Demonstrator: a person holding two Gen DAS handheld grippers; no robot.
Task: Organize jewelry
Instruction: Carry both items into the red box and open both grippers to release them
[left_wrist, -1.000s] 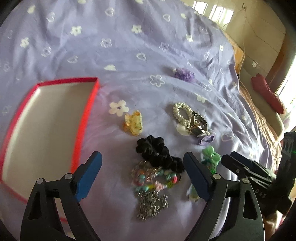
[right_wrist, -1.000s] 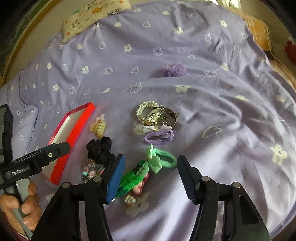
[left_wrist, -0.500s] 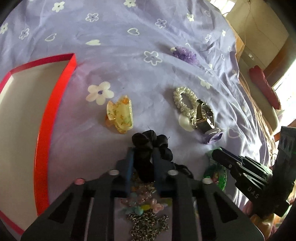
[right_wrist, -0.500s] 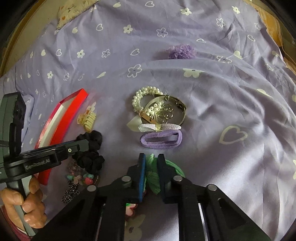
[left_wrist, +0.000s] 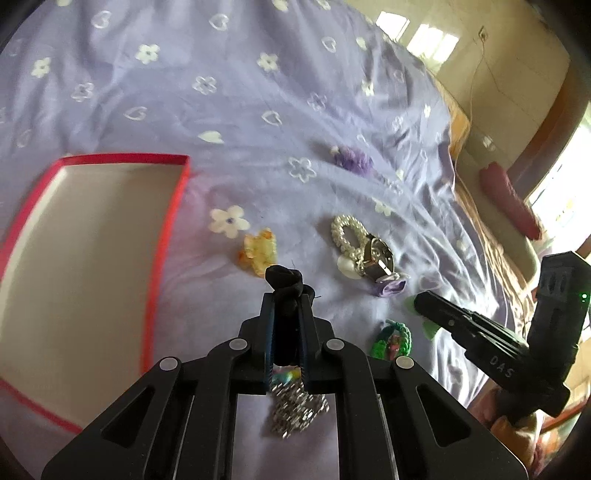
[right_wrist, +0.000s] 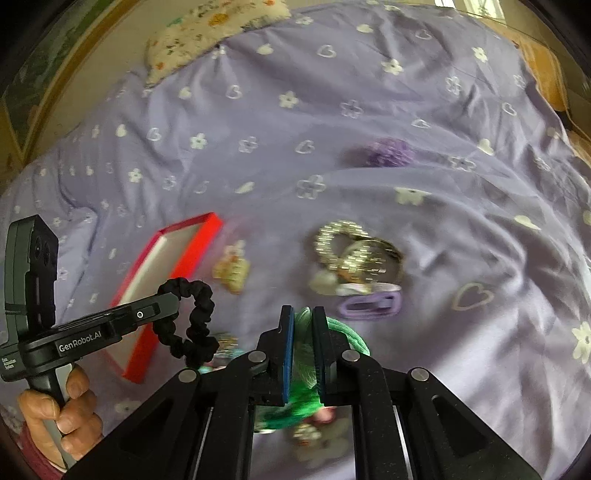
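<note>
In the left wrist view my left gripper (left_wrist: 287, 301) is shut on a black scrunchie (left_wrist: 283, 278), its jaws still squeezing tighter. The right wrist view shows that scrunchie (right_wrist: 195, 321) hanging as a loop off the left gripper (right_wrist: 170, 298), clear of the bedspread. My right gripper (right_wrist: 303, 321) is shut on a green hair tie (right_wrist: 349, 332), whose band sticks out to the right of the fingers. A red-rimmed box (left_wrist: 162, 236) with a pale bare floor lies to the left; its rim (right_wrist: 207, 236) also shows in the right wrist view.
On the purple flowered bedspread lie a yellow claw clip (left_wrist: 260, 251), a pearl bracelet (left_wrist: 345, 230), a metal bangle (left_wrist: 378, 258), a purple hair tie (right_wrist: 369, 304), a purple scrunchie (left_wrist: 352, 160), a green knitted piece (left_wrist: 393, 336) and a silver chain (left_wrist: 295, 410). A person's hand (right_wrist: 62, 410) grips the left handle.
Both grippers went from open to shut. The left one closed on the black scrunchie and lifted it off the bed; the right one closed on the green hair tie.
</note>
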